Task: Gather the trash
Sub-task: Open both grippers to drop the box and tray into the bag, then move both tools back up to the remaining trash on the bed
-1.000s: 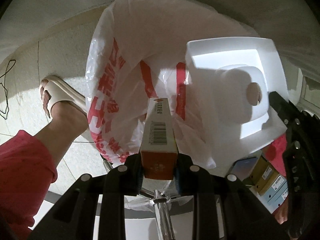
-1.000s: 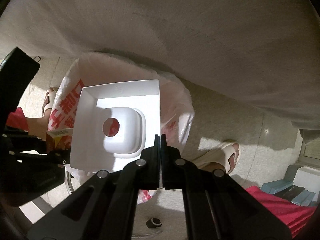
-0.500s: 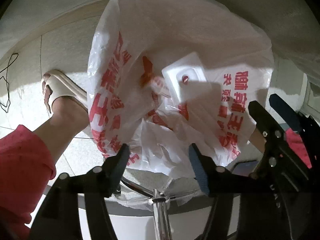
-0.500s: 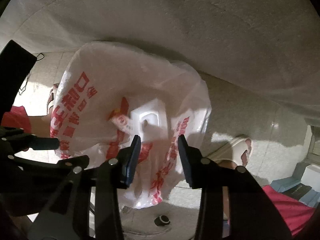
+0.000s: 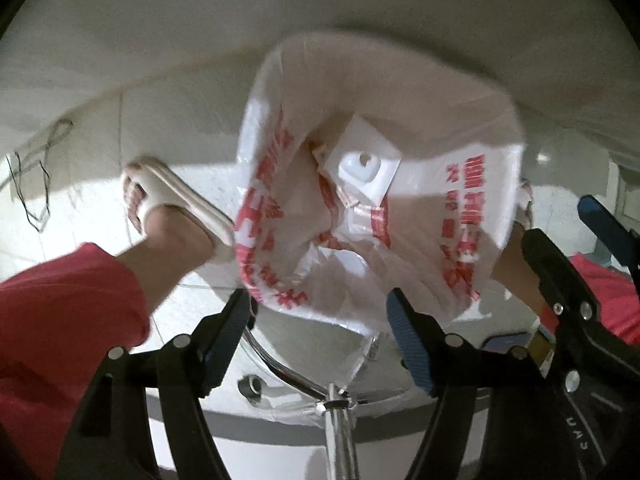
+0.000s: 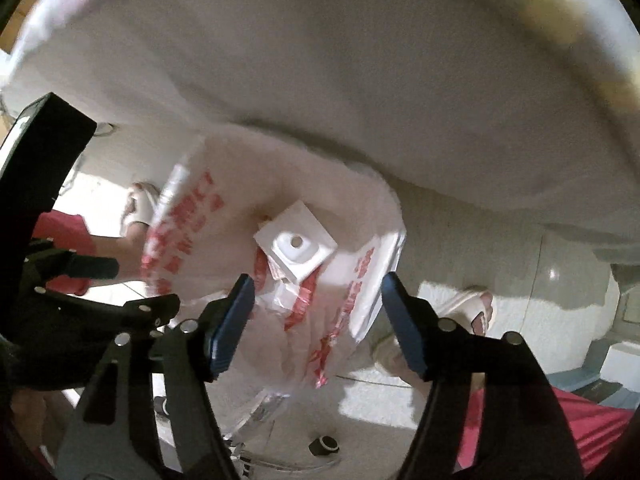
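A white plastic bag with red print (image 5: 472, 200) (image 6: 180, 232) stands open below both grippers. A white square foam tray (image 5: 362, 162) (image 6: 296, 244) lies inside it at the bottom, on other crumpled trash. My left gripper (image 5: 320, 336) is open and empty above the bag's near rim. My right gripper (image 6: 318, 320) is open and empty above the bag too. The right gripper shows at the right edge of the left wrist view (image 5: 600, 228).
The person's feet in white sandals (image 5: 168, 200) (image 6: 472, 308) stand on either side of the bag on the tiled floor. A chrome pole and round white base (image 5: 336, 412) are below the left gripper. A small black cap (image 6: 324, 446) lies on the floor. Boxes (image 6: 616, 364) sit at the right.
Both grippers let go: the carton and the foam tray dropped into the bag. Both jaws opened wider and the grippers rose away from the bag.
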